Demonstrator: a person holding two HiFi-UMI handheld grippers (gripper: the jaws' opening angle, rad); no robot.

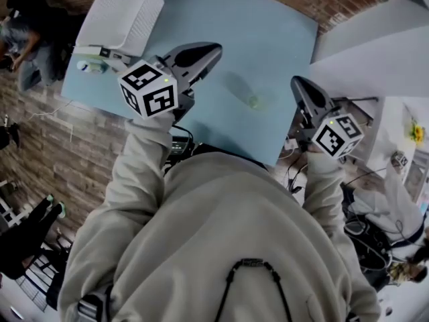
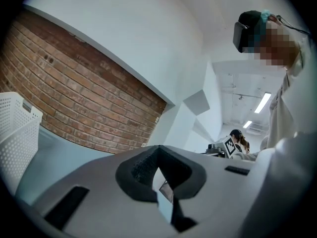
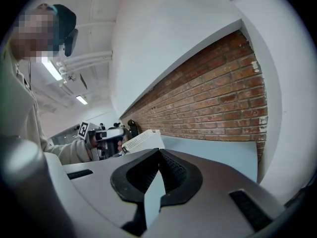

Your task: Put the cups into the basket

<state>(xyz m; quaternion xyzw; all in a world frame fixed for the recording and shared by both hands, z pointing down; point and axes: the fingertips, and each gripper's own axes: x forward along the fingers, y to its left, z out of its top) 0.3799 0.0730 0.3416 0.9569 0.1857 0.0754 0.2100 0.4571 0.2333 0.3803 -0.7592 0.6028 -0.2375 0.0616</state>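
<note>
Basket stands on worktop; left gripper near it, right gripper farther; both jaws pressed together, empty.

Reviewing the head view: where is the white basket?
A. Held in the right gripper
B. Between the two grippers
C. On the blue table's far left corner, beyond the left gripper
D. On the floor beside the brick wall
C: the white basket stands on the far left corner of the blue table, past the tip of the left gripper. Neither gripper touches it.
</note>
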